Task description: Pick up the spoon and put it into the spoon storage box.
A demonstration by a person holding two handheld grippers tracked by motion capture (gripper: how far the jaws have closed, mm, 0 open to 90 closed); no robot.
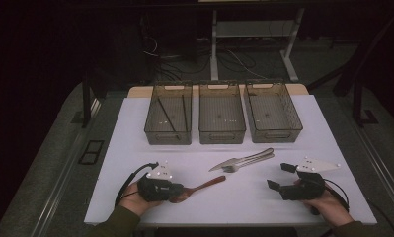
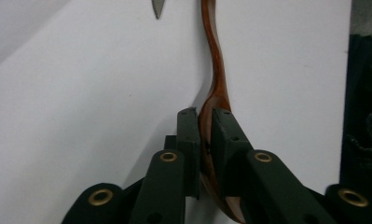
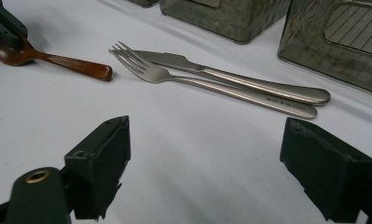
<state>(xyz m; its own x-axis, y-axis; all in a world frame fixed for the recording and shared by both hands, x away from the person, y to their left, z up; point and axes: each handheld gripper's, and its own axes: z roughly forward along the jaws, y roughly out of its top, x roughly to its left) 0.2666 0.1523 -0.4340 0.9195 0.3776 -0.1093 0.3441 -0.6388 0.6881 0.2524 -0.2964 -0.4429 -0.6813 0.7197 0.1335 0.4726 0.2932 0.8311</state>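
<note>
Left gripper (image 2: 203,135) clamped on the bowl of the wooden spoon (image 2: 215,93), low and left of centre in the high view, with the spoon not yet lifted off the white worktop (image 1: 135,128). Right gripper (image 3: 204,168) spread wide and holding nothing at the lower right. Sorting barely begun, by the look of it: two dark sticks already in the left bin (image 1: 168,114), middle bin (image 1: 221,114) and right bin (image 1: 273,113) bare, fork (image 3: 183,77) and knife (image 3: 249,81) untouched at mid-frame.
</note>
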